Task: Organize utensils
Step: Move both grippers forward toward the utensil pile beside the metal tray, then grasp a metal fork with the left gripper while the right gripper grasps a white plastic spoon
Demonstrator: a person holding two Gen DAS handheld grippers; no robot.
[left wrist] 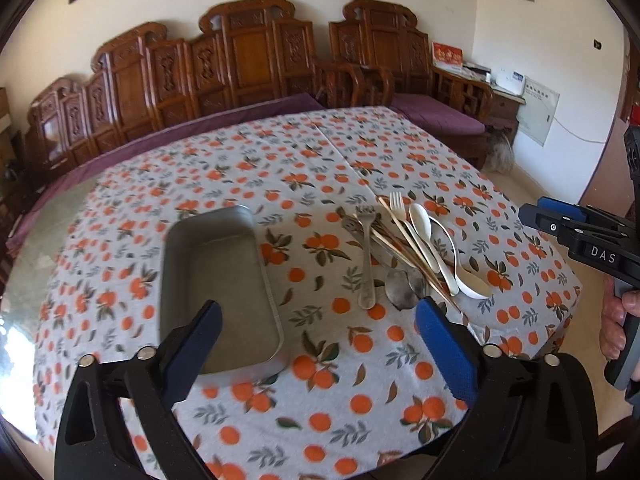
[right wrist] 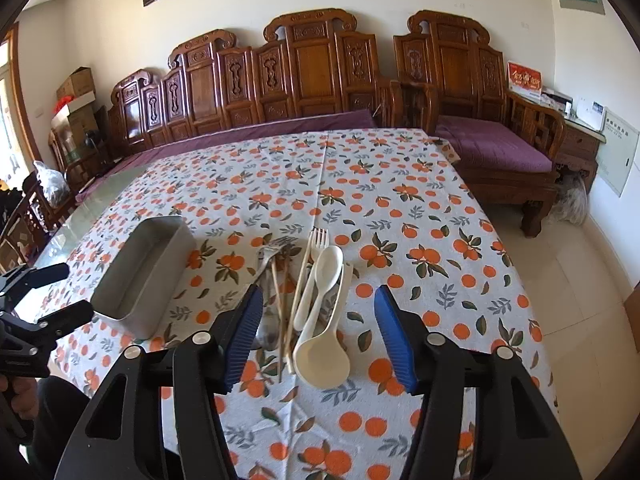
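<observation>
Left wrist view: left gripper (left wrist: 318, 334) held above the near part of the tablecloth (left wrist: 328, 396), fingers spread wide, nothing between them. Left blue pad (left wrist: 200, 344) overlapped the near end of the metal tray (left wrist: 218, 284); right blue pad (left wrist: 444, 352) sat just short of the utensil pile. Tray lay lengthwise, interior bare. Utensils heaped to the right of the tray, apart from it: metal fork (left wrist: 366, 256) nearest the tray, chopsticks (left wrist: 404, 240) crossing diagonally, white plastic fork (left wrist: 400, 208), white spoon (left wrist: 422, 220) and large white ladle spoon (left wrist: 472, 280) on the far side, dark metal spoon bowl (left wrist: 400, 290) at the near end. Right gripper (left wrist: 532, 216) entered from the right edge, beside the pile, not touching it. Carved wooden bench (left wrist: 240, 64) with purple cushion lined the wall behind the table.

Right wrist view: right gripper (right wrist: 320, 332) positioned over the near end of the pile, fingers held wide, gripping nothing. Ladle spoon (right wrist: 322, 356) and chopsticks (right wrist: 282, 300) lay between the two blue pads; metal fork (right wrist: 272, 252) and white spoon (right wrist: 330, 264) extended away beyond them. Tray (right wrist: 140, 276) stood to the left, apart from the pile. Left gripper (right wrist: 60, 292) seen at the left edge beside the tray, fingers parted. Cardboard boxes (right wrist: 78, 88) stacked in the far left corner; cushioned armchair (right wrist: 492, 144) at the far right.
</observation>
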